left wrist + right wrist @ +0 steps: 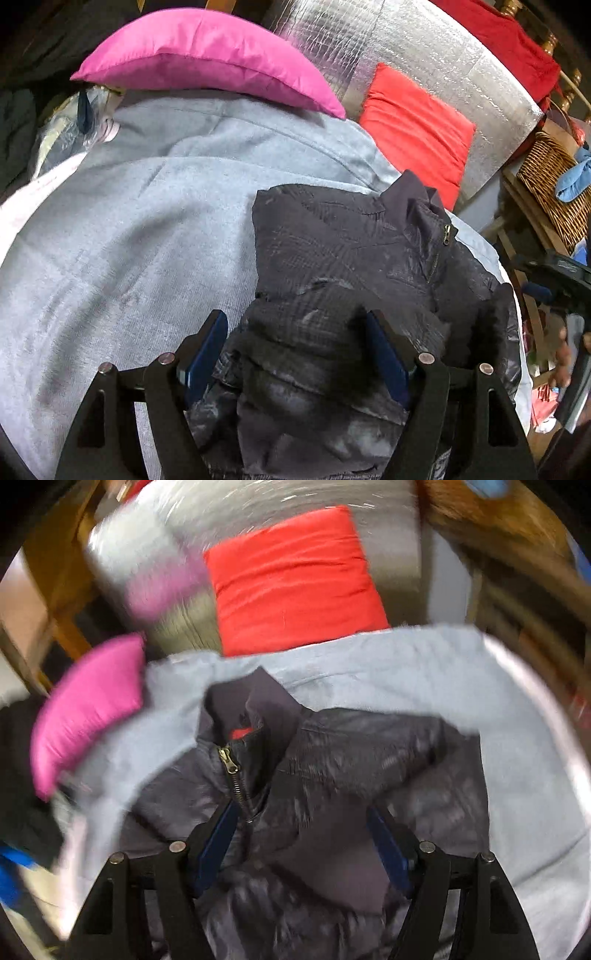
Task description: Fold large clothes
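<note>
A dark quilted jacket (332,240) with a brass zipper pull (447,234) lies crumpled on a light grey-blue sheet (129,221). My left gripper (293,317) hovers over its lower part, jaws wide open. Puffy fabric bulges up between the blue pads (207,350), which do not pinch it. In the blurred right wrist view the jacket (351,746) shows its upright collar and zipper (229,757). My right gripper (301,808) stands open just below the collar, over the fabric and apart from it.
A pink pillow (207,55) and a red cushion (413,129) lie at the far side of the sheet against silver foil padding (424,48). A wicker basket (554,184) and wooden furniture stand to the right. A person's hand (565,358) shows at the right edge.
</note>
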Available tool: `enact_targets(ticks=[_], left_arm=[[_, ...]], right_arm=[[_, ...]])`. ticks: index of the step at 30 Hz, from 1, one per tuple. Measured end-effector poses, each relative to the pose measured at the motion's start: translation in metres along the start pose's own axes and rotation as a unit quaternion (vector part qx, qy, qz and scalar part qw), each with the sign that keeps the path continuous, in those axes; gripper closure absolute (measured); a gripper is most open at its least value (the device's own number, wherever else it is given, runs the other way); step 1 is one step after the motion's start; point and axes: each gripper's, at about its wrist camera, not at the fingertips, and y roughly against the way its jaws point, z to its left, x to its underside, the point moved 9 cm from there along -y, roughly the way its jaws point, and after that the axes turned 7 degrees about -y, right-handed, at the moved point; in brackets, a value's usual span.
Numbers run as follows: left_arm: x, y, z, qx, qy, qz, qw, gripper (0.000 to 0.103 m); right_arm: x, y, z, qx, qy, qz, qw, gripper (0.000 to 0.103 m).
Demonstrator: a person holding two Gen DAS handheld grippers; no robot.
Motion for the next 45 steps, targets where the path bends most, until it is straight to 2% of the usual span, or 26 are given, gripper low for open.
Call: enact_targets(ticks=[2,4,7,10,12,15,16,20,23,25,26,28,30,34,38,40,41,42,44,45], left_arm=[[0.004,-0.006,0.001,-0.001,0.002,0.007,1.0000,0.026],[0.007,-0.011,0.001,-0.012,-0.010,0.016,0.9997,0.026],[0.014,-0.014,0.003,-0.015,-0.011,0.030,0.9994,0.026],[0.019,-0.011,0.002,-0.015,-0.015,0.035,0.9992,0.026],[0.023,-0.007,-0.001,-0.026,-0.034,0.031,0.9986,0.026],[0.034,-0.005,-0.004,-0.034,-0.049,0.036,0.9976,0.026],[0.038,-0.006,-0.005,-0.035,-0.051,0.040,0.9973,0.026],[0.054,-0.004,-0.010,-0.041,-0.075,0.052,0.9950,0.026],[0.057,0.004,-0.011,-0.039,-0.090,0.049,0.9940,0.026],[0.056,0.010,-0.010,-0.026,-0.087,0.044,0.9950,0.026],[0.055,0.014,-0.008,-0.018,-0.082,0.039,0.9957,0.026],[0.051,0.022,-0.005,-0.007,-0.075,0.028,0.9968,0.026],[0.045,0.029,-0.001,-0.004,-0.072,0.016,0.9973,0.026],[0.034,0.035,0.007,-0.010,-0.061,-0.006,0.9980,0.026],[0.033,0.022,0.014,-0.009,-0.049,0.001,0.9987,0.026],[0.035,0.017,0.012,-0.019,-0.061,0.002,0.9980,0.026],[0.036,0.014,0.011,-0.036,-0.075,0.001,0.9965,0.026],[0.037,0.011,0.008,-0.050,-0.088,0.000,0.9949,0.026],[0.039,0.009,0.004,-0.069,-0.110,-0.004,0.9916,0.026],[0.040,0.008,0.003,-0.076,-0.118,-0.005,0.9901,0.026]], right_arm=[[0.004,-0.015,0.013,0.044,0.045,0.012,0.998,0.028],[0.017,-0.033,0.021,0.087,0.100,0.038,0.990,0.028],[0.041,-0.032,0.007,0.119,0.142,0.060,0.981,0.029],[0.059,-0.016,-0.015,0.117,0.143,0.061,0.981,0.029],[0.070,0.004,-0.041,0.102,0.113,0.058,0.987,0.029],[0.095,0.021,-0.077,0.054,0.049,0.071,0.995,0.029],[0.106,0.025,-0.090,0.024,0.018,0.077,0.997,0.029],[0.144,0.037,-0.116,-0.068,-0.069,0.071,0.993,0.029],[0.165,0.047,-0.133,-0.141,-0.120,0.047,0.982,0.029],[0.171,0.058,-0.150,-0.191,-0.161,0.025,0.968,0.028],[0.170,0.061,-0.157,-0.206,-0.178,0.019,0.962,0.028],[0.167,0.069,-0.177,-0.244,-0.232,0.008,0.941,0.028],[0.162,0.070,-0.190,-0.248,-0.255,0.004,0.934,0.028],[0.152,0.068,-0.191,-0.241,-0.250,0.009,0.938,0.026],[0.157,0.041,-0.172,-0.206,-0.220,0.051,0.952,0.026],[0.157,0.026,-0.164,-0.190,-0.208,0.052,0.958,0.027],[0.156,0.027,-0.161,-0.183,-0.196,0.041,0.963,0.030],[0.154,0.029,-0.158,-0.178,-0.183,0.035,0.966,0.039],[0.150,0.035,-0.150,-0.162,-0.147,0.028,0.975,0.065],[0.148,0.041,-0.147,-0.146,-0.125,0.025,0.981,0.067]])
